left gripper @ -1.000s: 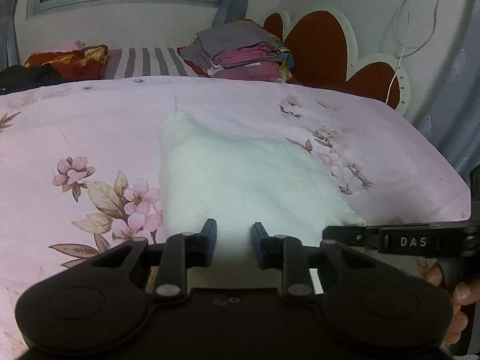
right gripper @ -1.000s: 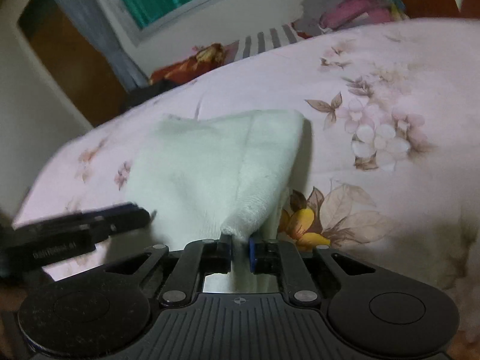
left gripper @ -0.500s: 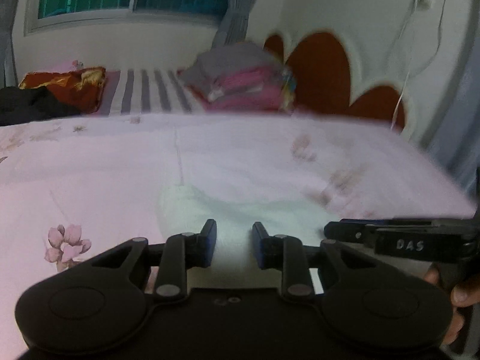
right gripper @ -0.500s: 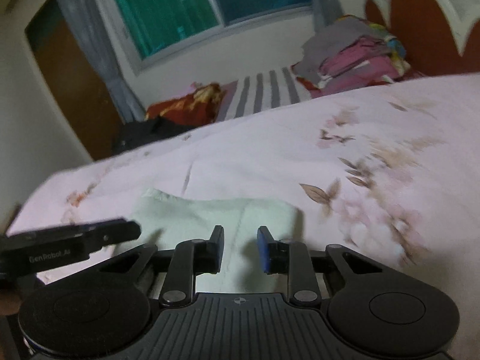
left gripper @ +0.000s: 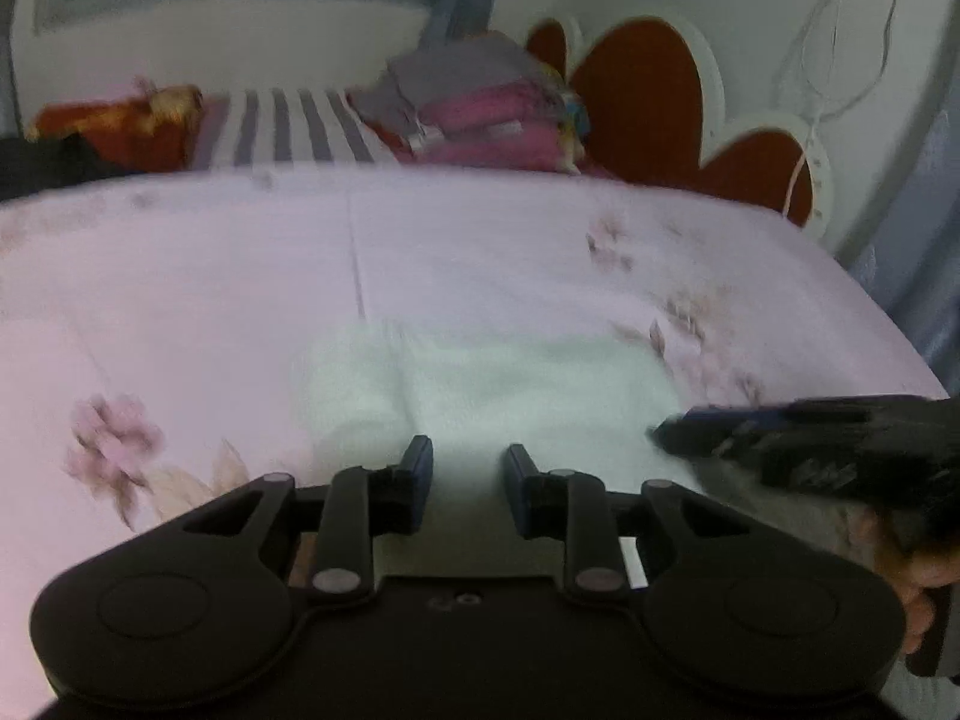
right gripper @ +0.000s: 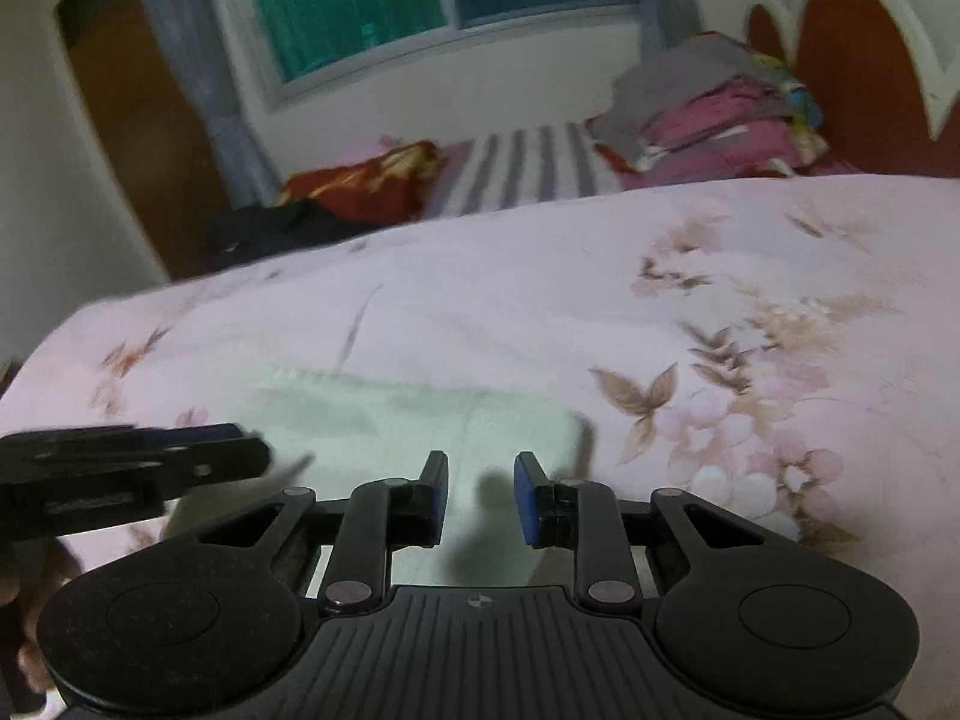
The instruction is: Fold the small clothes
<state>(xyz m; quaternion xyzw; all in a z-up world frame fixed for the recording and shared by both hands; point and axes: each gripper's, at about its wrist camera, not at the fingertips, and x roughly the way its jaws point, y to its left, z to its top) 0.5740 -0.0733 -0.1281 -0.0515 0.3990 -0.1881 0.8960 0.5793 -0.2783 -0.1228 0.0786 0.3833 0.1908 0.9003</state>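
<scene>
A small white cloth (left gripper: 510, 384) lies flat on the pink floral bedsheet (left gripper: 180, 300), with a rolled fold along its left edge. My left gripper (left gripper: 468, 456) hovers over the cloth's near edge, open, with nothing between its fingers. My right gripper (right gripper: 480, 468) stands open just above the same cloth (right gripper: 408, 414), and its pads do not touch the fabric. Each gripper shows side-on in the other's view: the right gripper (left gripper: 666, 432) at the cloth's right edge, the left gripper (right gripper: 252, 444) at its left edge.
A stack of folded clothes (left gripper: 480, 102) sits at the bed's far end beside a striped pillow (left gripper: 288, 132) and a red headboard (left gripper: 642, 96). A person's hand (left gripper: 924, 570) grips the right tool. The bed's right edge drops off near a curtain.
The right gripper has let go of the cloth corner that it held up, and the cloth now lies flat. Both grippers have drawn back toward the near edge of the cloth.
</scene>
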